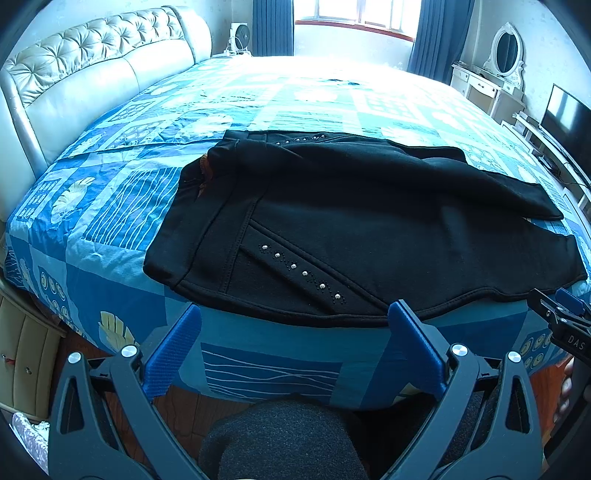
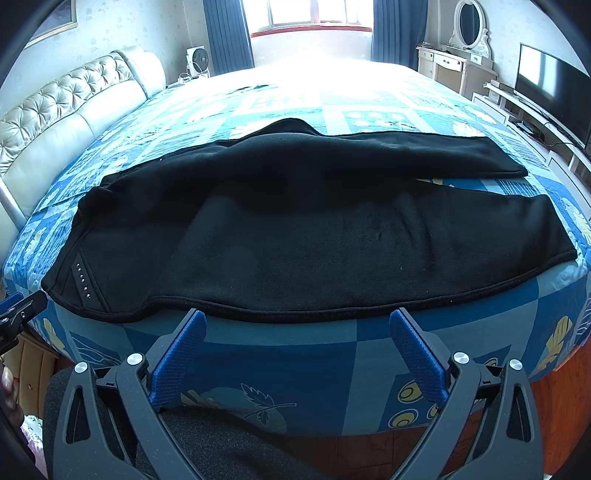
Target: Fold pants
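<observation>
One pair of black pants (image 1: 369, 221) lay spread across the near part of the bed (image 1: 110, 206), waistband toward the headboard side, legs running toward the TV side. Near edge of the fabric sat just short of the mattress edge. A slanted pocket seam carried a row of silver studs (image 1: 303, 273); a second studded row showed on the far hip (image 1: 301, 139). An orange-brown lining showed at the waistband opening (image 1: 203, 173). In the right wrist view the two legs (image 2: 369, 229) lay side by side, the far leg partly overlapping the near one, a thin gap of quilt visible between the cuffs.

Left gripper (image 1: 295, 314) hovered off the bed edge, below the pocket area — blue fingers (image 1: 177, 350) spread wide, nothing between them, not touching the cloth. Right gripper (image 2: 297, 321) hung likewise off the edge, in front of the near leg's thigh section; fingers (image 2: 417, 354) wide apart and bare. Each gripper appeared at the margin of the other's view, right gripper at the left view's right edge, well apart from the left one.

Quilt was a blue patchwork with leaf and wave prints. Tufted pale headboard (image 1: 92, 59) stood to the left. Beyond the bed: window (image 2: 314, 14) with blue curtains (image 2: 225, 33), a small white fan (image 2: 197, 61), a white dressing table with oval mirror (image 2: 469, 22), a dark TV (image 2: 554, 92) on a low stand.
</observation>
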A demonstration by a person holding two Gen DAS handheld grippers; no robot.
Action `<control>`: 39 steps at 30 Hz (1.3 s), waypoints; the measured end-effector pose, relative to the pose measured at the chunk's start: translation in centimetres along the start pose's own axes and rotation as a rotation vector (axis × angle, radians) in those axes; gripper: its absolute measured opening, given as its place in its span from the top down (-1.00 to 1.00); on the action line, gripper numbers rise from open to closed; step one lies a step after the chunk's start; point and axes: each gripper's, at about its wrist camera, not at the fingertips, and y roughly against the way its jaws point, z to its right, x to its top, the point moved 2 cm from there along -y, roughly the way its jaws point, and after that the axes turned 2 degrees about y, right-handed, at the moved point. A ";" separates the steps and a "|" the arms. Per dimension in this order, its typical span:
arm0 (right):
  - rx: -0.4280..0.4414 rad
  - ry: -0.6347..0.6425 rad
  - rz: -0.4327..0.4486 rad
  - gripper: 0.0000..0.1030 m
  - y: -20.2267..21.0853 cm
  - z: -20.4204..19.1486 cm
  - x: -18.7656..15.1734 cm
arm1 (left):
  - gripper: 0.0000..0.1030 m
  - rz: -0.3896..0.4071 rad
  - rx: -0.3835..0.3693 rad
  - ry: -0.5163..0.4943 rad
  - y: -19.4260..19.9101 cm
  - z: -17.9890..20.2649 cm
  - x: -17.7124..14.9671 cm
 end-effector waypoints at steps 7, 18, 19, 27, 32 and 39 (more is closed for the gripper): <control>0.098 -0.080 0.010 -0.93 1.0 3.9 2.8 | -0.96 0.017 -0.013 0.010 0.5 0.0 0.1; 0.226 -0.620 0.154 -0.88 3.8 31.1 2.6 | -0.96 0.047 -0.028 0.017 0.2 -0.9 1.0; 0.201 -0.676 0.147 -0.87 3.5 33.5 1.8 | -0.96 0.050 -0.025 0.020 0.0 -1.0 1.1; 0.175 -0.974 0.120 0.03 -0.8 42.1 -1.7 | -0.96 -0.009 0.005 0.069 -2.7 -2.6 1.7; 0.204 -1.072 0.181 0.33 -2.4 43.6 -1.9 | -0.96 -0.041 0.025 0.082 -3.9 -3.6 1.7; 0.117 -1.090 0.199 0.86 -1.3 45.9 -4.2 | -0.96 -0.092 -0.023 0.149 -4.8 -5.1 2.0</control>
